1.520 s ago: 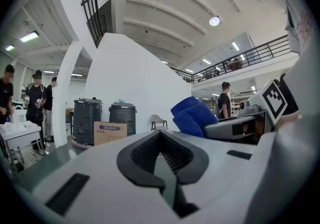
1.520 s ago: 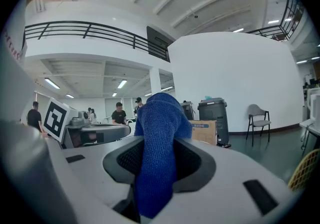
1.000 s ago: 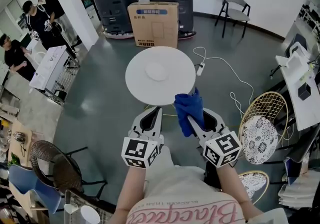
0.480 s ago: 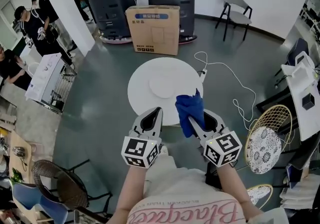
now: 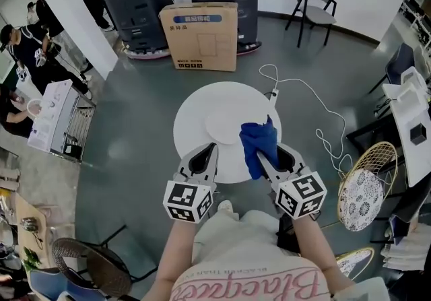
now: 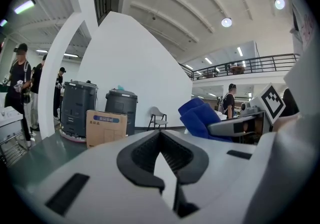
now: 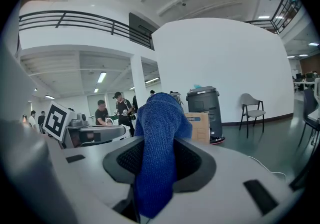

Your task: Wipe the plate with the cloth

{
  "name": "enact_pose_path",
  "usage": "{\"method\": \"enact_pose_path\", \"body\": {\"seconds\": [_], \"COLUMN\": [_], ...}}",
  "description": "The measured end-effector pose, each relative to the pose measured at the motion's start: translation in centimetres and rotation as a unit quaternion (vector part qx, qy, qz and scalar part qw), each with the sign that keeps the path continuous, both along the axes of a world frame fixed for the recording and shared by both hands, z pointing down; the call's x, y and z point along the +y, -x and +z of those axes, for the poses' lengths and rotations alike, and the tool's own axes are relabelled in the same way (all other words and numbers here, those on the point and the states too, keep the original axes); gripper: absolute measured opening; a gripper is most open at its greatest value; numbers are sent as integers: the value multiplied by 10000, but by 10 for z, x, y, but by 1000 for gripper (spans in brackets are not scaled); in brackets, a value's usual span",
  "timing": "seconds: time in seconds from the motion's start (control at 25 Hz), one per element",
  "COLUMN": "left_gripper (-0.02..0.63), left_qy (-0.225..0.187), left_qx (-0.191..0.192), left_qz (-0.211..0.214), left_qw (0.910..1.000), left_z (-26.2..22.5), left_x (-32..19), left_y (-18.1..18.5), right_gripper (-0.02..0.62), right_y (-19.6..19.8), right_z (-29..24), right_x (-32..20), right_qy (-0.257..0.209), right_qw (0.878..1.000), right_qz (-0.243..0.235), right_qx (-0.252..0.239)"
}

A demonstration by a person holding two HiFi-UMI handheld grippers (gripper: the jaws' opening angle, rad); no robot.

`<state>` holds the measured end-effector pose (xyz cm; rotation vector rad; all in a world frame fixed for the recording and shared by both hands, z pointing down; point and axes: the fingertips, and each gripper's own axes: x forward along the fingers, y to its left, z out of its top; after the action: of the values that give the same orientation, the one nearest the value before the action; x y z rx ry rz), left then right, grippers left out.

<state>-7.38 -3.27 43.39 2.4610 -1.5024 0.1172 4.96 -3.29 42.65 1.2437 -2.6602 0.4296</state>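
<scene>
Round white table ahead, plate at its centre. My right gripper clamps the cloth; my left gripper is closed, empty — lower cloth flat onto plate, wipe with light pressure

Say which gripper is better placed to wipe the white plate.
Right: the right gripper is shut on the blue knitted cloth, close to the white round plate; the left gripper is shut, empty.

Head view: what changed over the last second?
The left claw and right claw advanced from the white disc's near edge to over it. Unchanged: left claw shut, right claw shut on the blue cloth.
</scene>
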Motion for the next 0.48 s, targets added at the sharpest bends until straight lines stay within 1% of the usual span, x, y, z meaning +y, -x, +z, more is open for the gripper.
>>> {"method": "enact_pose_path", "body": {"seconds": [0.32,0.48], "left_gripper": [8,9], "left_qy": [478,772], "left_qx": [158,126], "left_qz": [73,78], "left_qw": [9987,9969], "left_z": [29,47], "left_x": [-45,-71], "left_y": [-2,-9], "right_gripper": [147,147], "right_y": [-11,-21], "right_z": [23,35], "right_x": [-45,-75], "right_qy": [247,496], "right_qw": [9995,9987], "right_qz": [79,85], "right_qx": [181,83]}}
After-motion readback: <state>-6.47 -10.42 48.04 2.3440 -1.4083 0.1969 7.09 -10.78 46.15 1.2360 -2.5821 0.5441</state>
